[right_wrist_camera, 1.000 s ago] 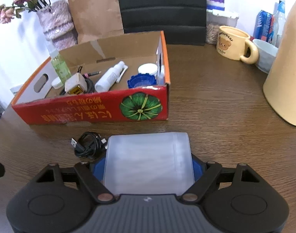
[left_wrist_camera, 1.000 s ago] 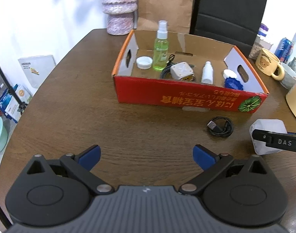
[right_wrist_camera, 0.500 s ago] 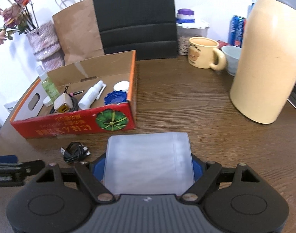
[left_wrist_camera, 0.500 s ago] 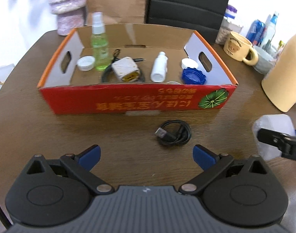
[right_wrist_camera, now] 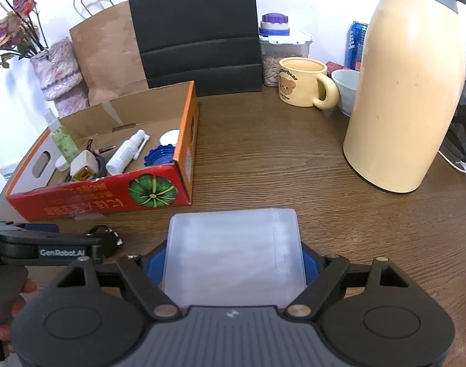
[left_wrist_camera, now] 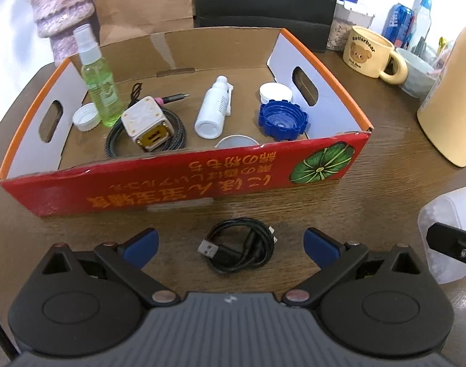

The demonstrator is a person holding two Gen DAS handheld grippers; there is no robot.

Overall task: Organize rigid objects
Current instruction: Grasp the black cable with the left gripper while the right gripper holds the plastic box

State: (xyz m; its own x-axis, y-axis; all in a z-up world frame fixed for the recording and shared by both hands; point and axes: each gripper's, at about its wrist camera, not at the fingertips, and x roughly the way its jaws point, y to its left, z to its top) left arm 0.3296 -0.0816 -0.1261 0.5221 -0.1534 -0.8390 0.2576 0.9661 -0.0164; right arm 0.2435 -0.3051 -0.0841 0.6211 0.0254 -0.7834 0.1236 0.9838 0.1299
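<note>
The brown wooden table point(left_wrist_camera: 385, 165) holds a red cardboard box point(left_wrist_camera: 184, 189). The left gripper point(left_wrist_camera: 229, 244) gapes wide around a black coiled cable point(left_wrist_camera: 242, 250); the right gripper point(right_wrist_camera: 233, 263) squeezes a cloudy plastic box point(right_wrist_camera: 233, 260), partly hidden.

We see a dark brown wooden table point(left_wrist_camera: 385, 165); between our left tongs lies a coiled black USB cable point(left_wrist_camera: 240, 252), beyond it a red cardboard box point(left_wrist_camera: 177, 180), rightward a cream thermos jug point(right_wrist_camera: 407, 91).
</note>
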